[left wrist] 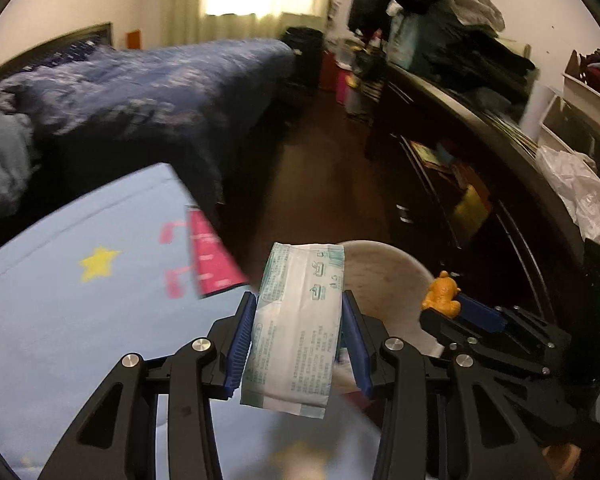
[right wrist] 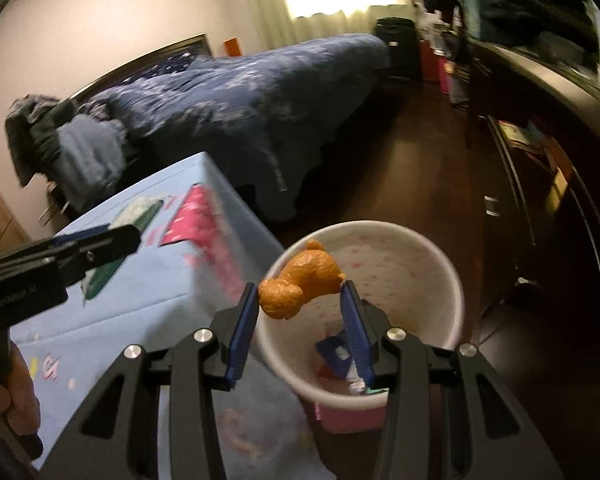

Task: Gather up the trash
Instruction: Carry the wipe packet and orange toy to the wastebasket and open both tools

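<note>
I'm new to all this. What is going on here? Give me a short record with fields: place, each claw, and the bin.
place: bedroom, blue cloth-covered surface beside a dark-covered bed
left claw: shut on a white printed packet
right claw: shut on a small orange toy animal, held over the bin
bin: white inside, on dark floor, some scraps at the bottom
stage: both items carried, not yet dropped

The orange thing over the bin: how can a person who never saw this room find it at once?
Find the white round bin on the dark floor beside the light blue table. Just above its rim, the right gripper pinches a small orange dog-shaped figure between its blue fingers. Nothing else nearby is orange and lumpy.
</note>
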{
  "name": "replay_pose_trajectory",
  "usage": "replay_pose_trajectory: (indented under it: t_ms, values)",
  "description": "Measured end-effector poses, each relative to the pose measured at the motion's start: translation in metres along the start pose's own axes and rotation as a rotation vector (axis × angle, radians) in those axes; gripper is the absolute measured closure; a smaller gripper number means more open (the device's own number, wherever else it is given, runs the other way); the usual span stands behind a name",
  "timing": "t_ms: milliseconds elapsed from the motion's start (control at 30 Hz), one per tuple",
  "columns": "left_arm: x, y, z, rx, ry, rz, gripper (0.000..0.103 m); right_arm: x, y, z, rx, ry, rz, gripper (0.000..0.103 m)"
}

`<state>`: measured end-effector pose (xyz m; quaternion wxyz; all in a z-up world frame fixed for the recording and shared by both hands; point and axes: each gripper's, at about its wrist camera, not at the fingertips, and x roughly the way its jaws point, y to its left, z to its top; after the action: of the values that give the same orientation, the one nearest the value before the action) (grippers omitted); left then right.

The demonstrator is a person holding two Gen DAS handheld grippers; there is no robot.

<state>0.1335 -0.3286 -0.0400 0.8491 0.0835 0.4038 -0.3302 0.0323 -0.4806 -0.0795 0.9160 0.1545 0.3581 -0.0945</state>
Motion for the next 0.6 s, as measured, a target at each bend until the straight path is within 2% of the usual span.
replay_pose_trajectory:
  t_ms: [267, 533, 567, 600]
  values:
    - [0.052, -0.041, 0.018, 0.057, 0.055, -0.013, 0.06, 0.017, -0.029, 0.008, 0.03, -0.021, -0.057, 0.06]
    - [0.07, -0.051, 0.027, 0.054, 0.062, -0.023, 0.057, 0.034, -0.037, 0.012, 0.017, -0.01, -0.084, 0.059]
    - [0.072, -0.051, 0.028, 0.05, 0.063, -0.026, 0.055, 0.035, -0.038, 0.012, 0.018, -0.008, -0.085, 0.059]
    - [0.073, -0.05, 0.029, 0.044, 0.063, -0.031, 0.05, 0.037, -0.038, 0.012, 0.019, -0.004, -0.085, 0.059]
